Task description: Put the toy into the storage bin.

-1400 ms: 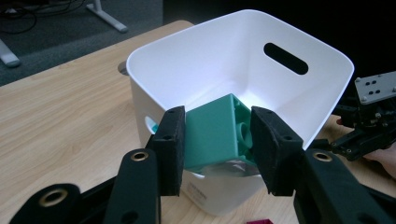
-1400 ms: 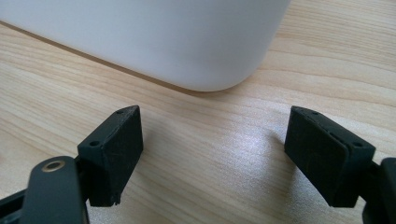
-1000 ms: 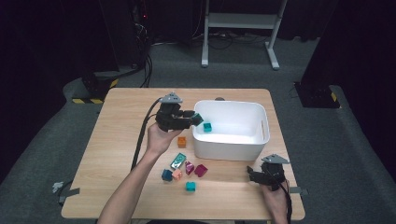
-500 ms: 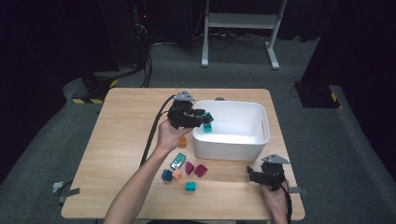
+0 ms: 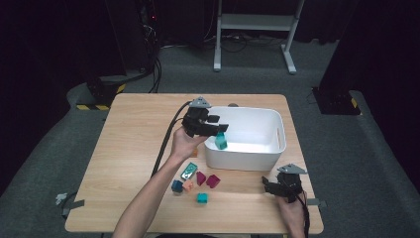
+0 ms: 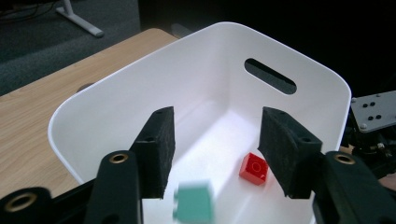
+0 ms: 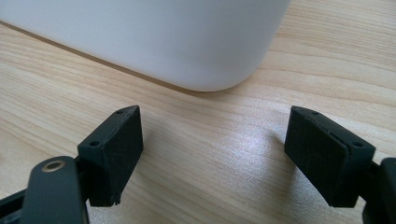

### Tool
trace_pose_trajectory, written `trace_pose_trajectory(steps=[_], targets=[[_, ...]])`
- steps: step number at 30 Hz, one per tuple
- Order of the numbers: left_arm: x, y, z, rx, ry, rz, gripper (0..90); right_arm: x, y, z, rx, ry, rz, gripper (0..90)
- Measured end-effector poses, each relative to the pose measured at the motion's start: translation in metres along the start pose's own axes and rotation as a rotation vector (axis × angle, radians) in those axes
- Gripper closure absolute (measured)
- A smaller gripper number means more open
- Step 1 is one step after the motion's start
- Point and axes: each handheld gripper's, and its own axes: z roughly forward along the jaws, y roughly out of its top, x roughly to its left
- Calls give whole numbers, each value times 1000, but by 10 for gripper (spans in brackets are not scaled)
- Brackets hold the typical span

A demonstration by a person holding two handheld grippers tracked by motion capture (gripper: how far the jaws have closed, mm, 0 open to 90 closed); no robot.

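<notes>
The left gripper [image 5: 218,128] hangs over the near-left corner of the white bin [image 5: 270,158], and its jaws have just been opening, pads now well apart with nothing pressed between them; in the left gripper view the teal block [image 6: 194,201] is a blur below and between the pads, free of both, so I read it as dropping into the bin. From the high view that same block sits right at the bin's left wall, just under the gripper, and that is the worry: released this close to the corner, it could clip the rim and tumble out onto the bench [image 5: 133,134], or bounce off the hard floor of the bin. A second risk is the hand itself; the jaws hang low near the rim, and a careless pull-back could nudge the light bin or tip it. Inside the bin there is a red block [image 6: 254,168] lying on the white floor toward the far end, under the handle slot, apart from the teal one; I can make out nothing else in there. Outward on the bench, the loose blocks [image 5: 194,179] wait in a small cluster just in front of the bin's left end, several colours, near each other. The right gripper [image 5: 277,186] rests low on the bench by the bin's near-right corner, jaws wide and empty, the bin's rounded corner just ahead of them in its own view.
</notes>
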Motion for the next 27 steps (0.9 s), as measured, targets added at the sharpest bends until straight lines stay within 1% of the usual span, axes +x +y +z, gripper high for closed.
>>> trace_pose_trajectory(steps=[3, 4, 10, 13, 19, 21, 27], targets=[[-1, -1, -3, -6, 7, 7, 432, 0, 0, 0, 0, 0, 1, 192], [-1, -2, -5, -12, 8, 2, 429, 0, 0, 0, 0, 0, 1, 192], [1, -8, -15, -22, 27, 3, 412, 0, 0, 0, 0, 0, 1, 192], [2, -10, -19, -27, 33, -6, 401, 0, 0, 0, 0, 1, 1, 192], [5, -18, -31, -43, 68, -10, 392, 0, 0, 0, 0, 0, 1, 192], [8, -22, -37, -50, 83, -20, 390, 0, 0, 0, 0, 0, 1, 192], [17, -31, -49, -60, 109, -47, 387, 0, 0, 0, 0, 0, 1, 192]])
